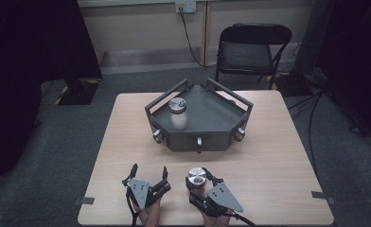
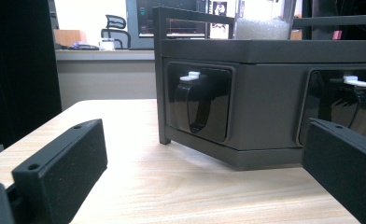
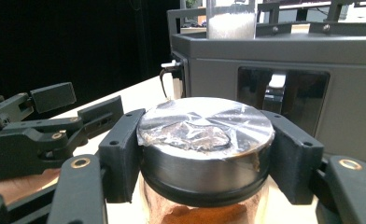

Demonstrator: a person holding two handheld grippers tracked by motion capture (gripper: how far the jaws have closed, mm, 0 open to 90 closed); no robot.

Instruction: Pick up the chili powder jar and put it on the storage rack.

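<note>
A glass jar (image 1: 196, 176) with a shiny metal lid (image 3: 204, 126) and brownish contents stands on the table's near edge. My right gripper (image 1: 197, 180) is shut on it, its pads (image 3: 123, 149) pressing the lid's sides. My left gripper (image 1: 149, 169) rests just left of it, open with nothing between the jaws; in its own view the left gripper (image 2: 202, 172) faces the tray's wall. A second jar (image 1: 178, 113) with white contents stands upright inside the dark grey tray (image 1: 212, 135). It also rises above the tray in the right gripper view as the white jar (image 3: 230, 21).
The tray (image 2: 265, 93) has black knobs with white tabs (image 2: 193, 75) set in its side walls and raised rails along its rim. It sits mid-table on the light wooden table (image 1: 269, 170). A black folding chair (image 1: 250, 47) stands beyond the far edge.
</note>
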